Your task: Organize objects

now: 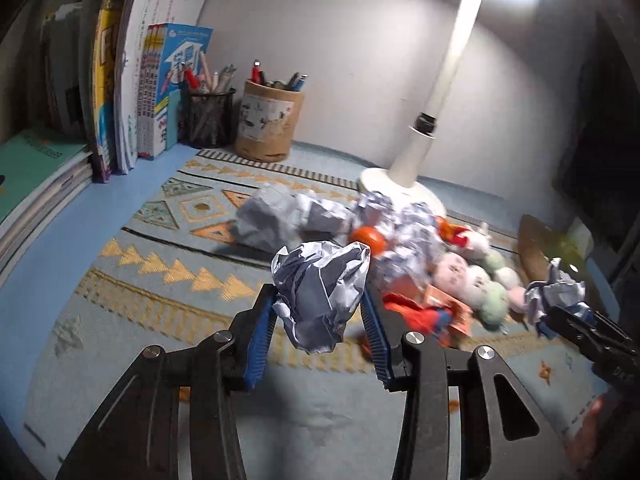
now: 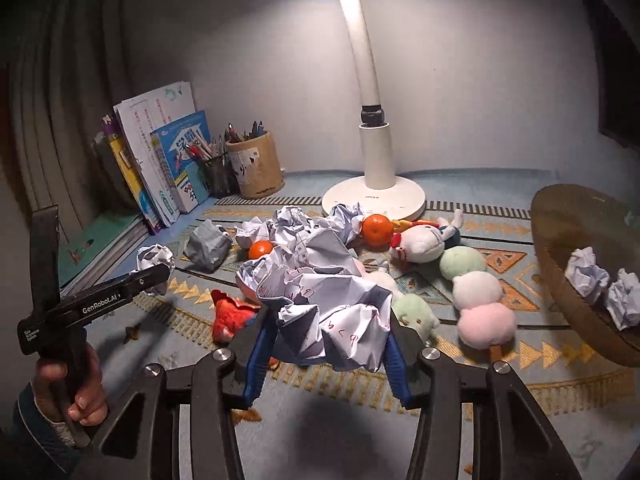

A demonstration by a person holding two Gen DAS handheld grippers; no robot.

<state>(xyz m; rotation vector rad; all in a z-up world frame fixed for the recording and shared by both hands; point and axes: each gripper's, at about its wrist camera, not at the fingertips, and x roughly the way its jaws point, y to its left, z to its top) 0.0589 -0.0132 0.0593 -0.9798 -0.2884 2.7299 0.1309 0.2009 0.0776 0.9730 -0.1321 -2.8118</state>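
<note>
Both paper wads were only pinched at their lower edges, so a jolt could have dropped either among the toys on the table. The left gripper (image 1: 320,320) held its crumpled paper ball (image 1: 320,292) above the mat, jaws partly closed. The right gripper (image 2: 326,344) clamped a larger crumpled sheet (image 2: 336,320); the wicker basket (image 2: 560,240) lay far right.

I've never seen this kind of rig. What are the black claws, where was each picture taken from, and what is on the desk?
The claws are hand-held two-finger grippers, one per hand, each carrying a fisheye camera looking along its fingers. In the left wrist picture the left gripper pinches a crumpled paper ball. In the right wrist picture the right gripper pinches a larger written-on paper wad. On the patterned mat lie more paper, two oranges, plush toys and a lamp. A woven basket already holds two wads.
</note>
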